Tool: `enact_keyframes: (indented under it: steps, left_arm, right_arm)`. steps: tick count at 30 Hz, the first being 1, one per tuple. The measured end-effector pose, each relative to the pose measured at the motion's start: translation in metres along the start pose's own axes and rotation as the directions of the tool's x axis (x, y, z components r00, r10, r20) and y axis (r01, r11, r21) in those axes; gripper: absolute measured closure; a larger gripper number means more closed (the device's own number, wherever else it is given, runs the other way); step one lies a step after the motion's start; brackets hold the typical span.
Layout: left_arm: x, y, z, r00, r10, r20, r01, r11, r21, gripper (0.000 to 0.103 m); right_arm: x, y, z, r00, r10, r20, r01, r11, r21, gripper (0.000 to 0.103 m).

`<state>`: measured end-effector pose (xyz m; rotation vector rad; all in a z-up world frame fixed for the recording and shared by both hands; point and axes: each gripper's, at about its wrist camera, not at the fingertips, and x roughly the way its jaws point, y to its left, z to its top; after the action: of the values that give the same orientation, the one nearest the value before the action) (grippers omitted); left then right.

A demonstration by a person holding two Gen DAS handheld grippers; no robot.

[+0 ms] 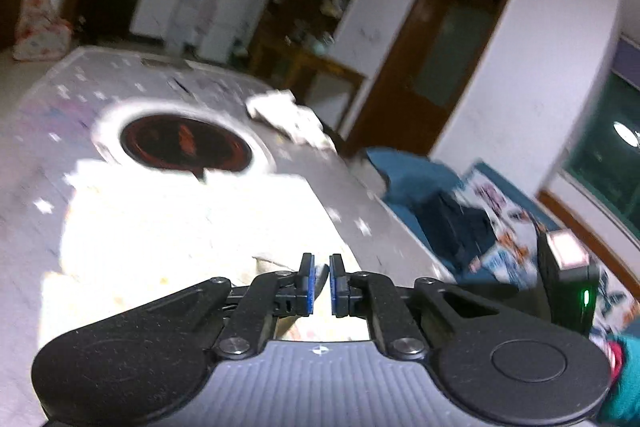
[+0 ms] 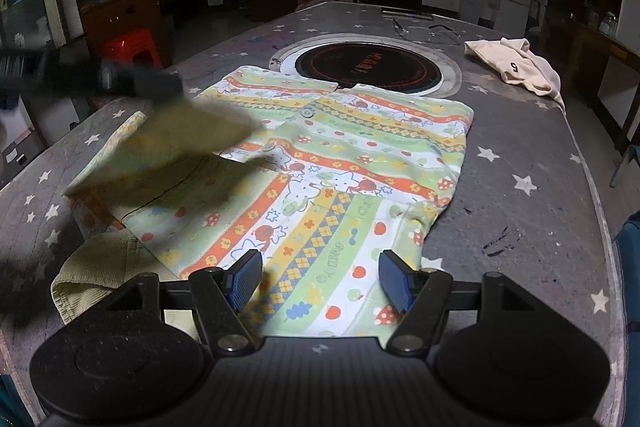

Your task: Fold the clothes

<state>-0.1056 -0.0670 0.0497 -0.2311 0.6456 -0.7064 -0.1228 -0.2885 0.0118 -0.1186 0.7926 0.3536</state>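
I have the patterned shirt [image 2: 344, 163] spread across the star-printed table [image 2: 532, 155], its collar end lying just beside the round black hob [image 2: 368, 67] set into the surface. My left claw [image 1: 322, 285] is clenched almost fully, and in its own view a thin edge of cloth sits pinched between the blue pads [image 1: 308, 283]. In the right wrist view it appears as a dark blur at the upper left, with a blurred flap of the shirt's left side lifted off the table and hanging over the body of the garment. I read this as the first side fold in progress: the left edge or sleeve being carried inward across the chest.

My right claw [image 2: 320, 279] is released, jaws standing wide, hovering low over the near hem of the shirt with nothing between them. Whether its pads brush the fabric I cannot tell.

Next, as I judge it, the left claw needs to lay that flap flat along the shirt's middle and let go without dragging the layer underneath. The right claw could press the hem to keep the body from sliding. A ribbed yellowish cuff [image 2: 100, 267] lies crumpled at the near left and may need tucking in. A second, cream garment [image 2: 516, 67] waits at the far right of the table, well apart.
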Motion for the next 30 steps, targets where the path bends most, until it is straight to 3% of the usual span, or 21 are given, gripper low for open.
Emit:
enact_keyframes:
  steps: [3,8,12,15,20,26,30]
  left_arm:
    - [0.008,0.000,-0.011,0.998,-0.019,-0.061,0.019,1.000,0.010,0.089]
    - [-0.007,0.012,-0.023,0.997,-0.004,-0.076,0.007,0.999,0.039,0.062]
    - [-0.025,0.032,-0.029,0.995,0.081,-0.059,-0.078,0.995,0.055,0.063]
    - [-0.038,0.053,-0.034,0.983,0.174,-0.060,-0.172,0.984,0.036,0.064]
    - [-0.054,0.081,-0.036,0.961,0.268,-0.074,-0.269,0.963,0.000,0.065]
    - [-0.057,0.091,-0.047,0.947,0.296,-0.126,-0.298,0.955,0.003,0.065]
    - [-0.060,0.092,-0.045,0.949,0.289,-0.124,-0.290,0.957,0.006,0.065]
  right_arm:
    - [-0.001,-0.002,0.001,1.000,0.000,0.003,0.000,1.000,0.012,0.038]
    - [-0.005,-0.009,0.007,1.000,0.006,0.021,-0.007,0.999,0.050,0.041]
    - [-0.003,-0.012,0.016,0.998,0.062,0.028,-0.064,0.993,0.103,0.045]
    - [0.004,-0.007,0.024,0.994,0.110,0.026,-0.112,0.987,0.118,0.049]
    - [0.022,0.008,0.032,0.986,0.166,0.004,-0.165,0.981,0.098,0.053]
    - [0.044,0.024,0.034,0.980,0.197,-0.039,-0.193,0.977,0.088,0.073]
    - [0.048,0.029,0.035,0.980,0.197,-0.041,-0.193,0.978,0.083,0.075]
